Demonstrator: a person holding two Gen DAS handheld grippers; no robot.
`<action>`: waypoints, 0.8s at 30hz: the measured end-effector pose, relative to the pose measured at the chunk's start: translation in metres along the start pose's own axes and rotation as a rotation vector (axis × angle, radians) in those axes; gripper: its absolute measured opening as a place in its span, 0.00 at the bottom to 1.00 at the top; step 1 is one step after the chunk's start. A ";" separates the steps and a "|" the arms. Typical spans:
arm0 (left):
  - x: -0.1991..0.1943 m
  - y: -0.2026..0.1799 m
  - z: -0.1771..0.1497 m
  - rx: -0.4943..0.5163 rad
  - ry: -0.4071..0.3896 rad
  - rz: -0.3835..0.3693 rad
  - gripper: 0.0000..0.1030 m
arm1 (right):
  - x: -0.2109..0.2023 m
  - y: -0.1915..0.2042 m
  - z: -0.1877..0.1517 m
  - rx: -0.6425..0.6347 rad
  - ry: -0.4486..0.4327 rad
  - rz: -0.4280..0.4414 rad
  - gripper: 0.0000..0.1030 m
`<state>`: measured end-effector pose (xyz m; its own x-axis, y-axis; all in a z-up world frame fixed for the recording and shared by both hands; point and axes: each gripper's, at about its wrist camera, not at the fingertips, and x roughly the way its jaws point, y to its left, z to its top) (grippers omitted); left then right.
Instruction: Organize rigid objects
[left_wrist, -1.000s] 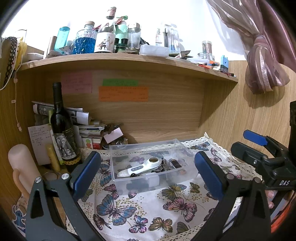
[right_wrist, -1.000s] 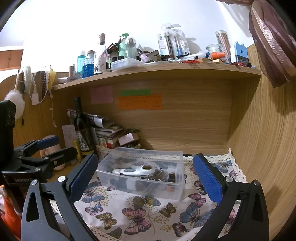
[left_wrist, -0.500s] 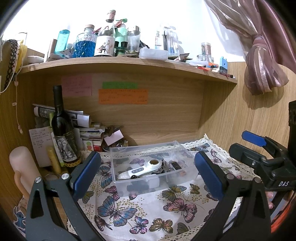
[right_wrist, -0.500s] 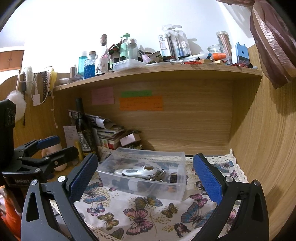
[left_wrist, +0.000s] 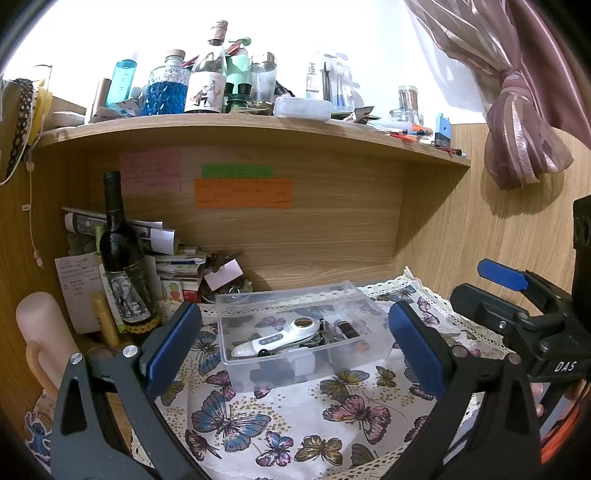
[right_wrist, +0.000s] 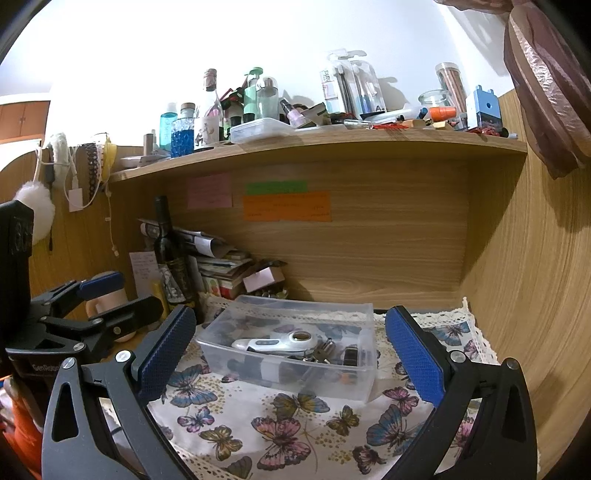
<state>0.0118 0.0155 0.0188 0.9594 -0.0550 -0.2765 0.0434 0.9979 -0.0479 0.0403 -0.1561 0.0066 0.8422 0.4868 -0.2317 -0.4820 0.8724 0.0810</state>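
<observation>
Both the left tongs (left_wrist: 295, 343) and the right tongs (right_wrist: 290, 349) hang spread wide with nothing between their blue pads, side by side above the butterfly cloth (left_wrist: 295, 410) on the bench. Ahead of them, untouched, sits a clear plastic box (right_wrist: 360, 384) holding a white handheld device (left_wrist: 277, 338), keys (right_wrist: 323, 350) and small dark items. A wine bottle (left_wrist: 123, 258) stands left of it.
</observation>
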 end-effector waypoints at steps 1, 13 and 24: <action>0.000 0.000 0.000 -0.001 0.001 -0.001 1.00 | 0.000 0.000 0.000 0.001 0.000 -0.001 1.00; 0.000 -0.001 0.001 0.003 -0.009 -0.007 1.00 | 0.000 0.000 0.000 0.006 0.002 -0.003 1.00; 0.004 0.002 0.001 -0.001 0.000 -0.018 1.00 | 0.005 -0.003 -0.004 0.016 0.014 -0.008 1.00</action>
<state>0.0160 0.0168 0.0183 0.9584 -0.0725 -0.2760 0.0601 0.9968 -0.0534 0.0449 -0.1563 0.0017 0.8426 0.4789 -0.2464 -0.4710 0.8771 0.0941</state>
